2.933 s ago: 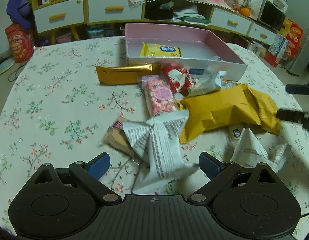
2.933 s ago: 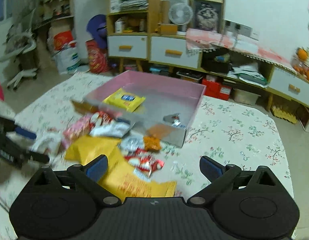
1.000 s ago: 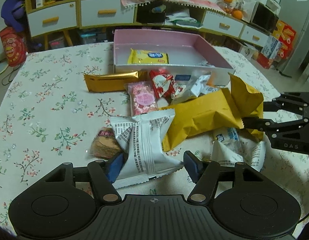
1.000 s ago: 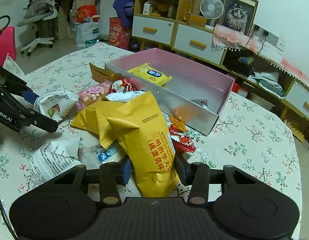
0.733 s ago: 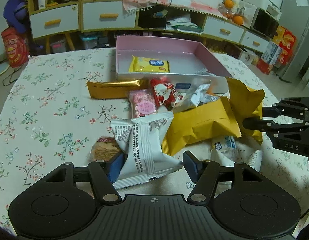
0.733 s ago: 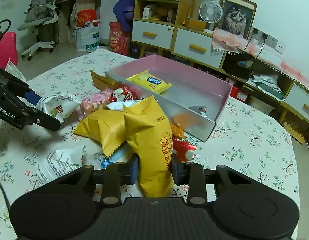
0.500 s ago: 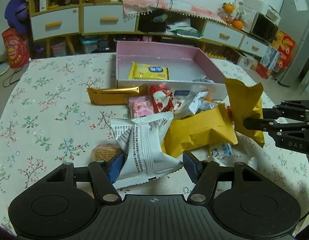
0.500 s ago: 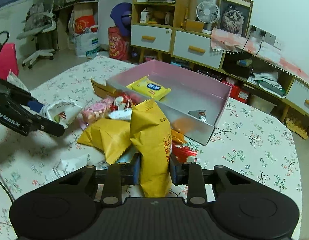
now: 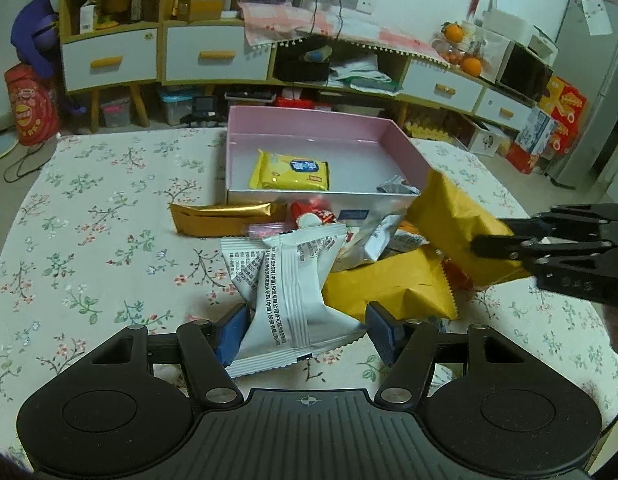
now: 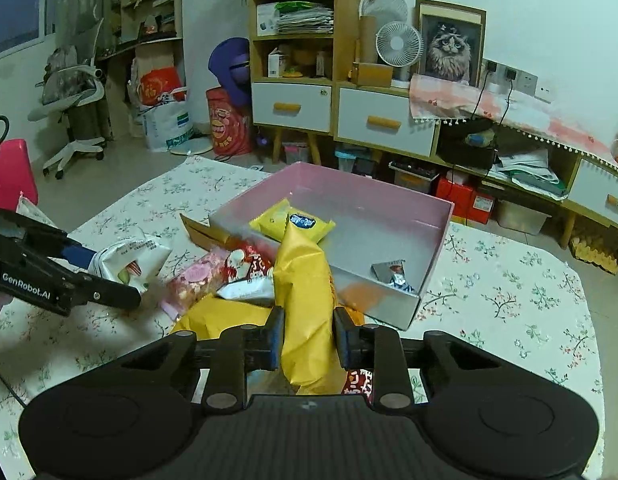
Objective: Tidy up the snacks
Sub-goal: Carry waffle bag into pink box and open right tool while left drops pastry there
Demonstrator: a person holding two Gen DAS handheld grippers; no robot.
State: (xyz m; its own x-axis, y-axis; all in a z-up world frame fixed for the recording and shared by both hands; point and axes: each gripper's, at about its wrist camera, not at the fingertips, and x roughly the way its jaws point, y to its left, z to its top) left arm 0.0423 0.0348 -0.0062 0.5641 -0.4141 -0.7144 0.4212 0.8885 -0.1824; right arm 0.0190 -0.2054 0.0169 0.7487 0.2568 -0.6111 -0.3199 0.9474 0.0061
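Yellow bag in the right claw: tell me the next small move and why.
Probably carry the yellow bag forward over the pink box and let go. The right claw is shut on it, the bag hangs clear of the pile, and the box has open floor beside the yellow packet.

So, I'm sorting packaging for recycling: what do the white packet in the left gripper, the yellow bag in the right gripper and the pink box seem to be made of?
White packet: looks like thin plastic film, matte, printed, with crimped serrated ends. Yellow bag: likely plastic or foil-lined film, smooth with creases and a zigzag seal. Pink box: probably cardboard, with stiff straight walls and a matte pink inside; its outer face looks silvery.
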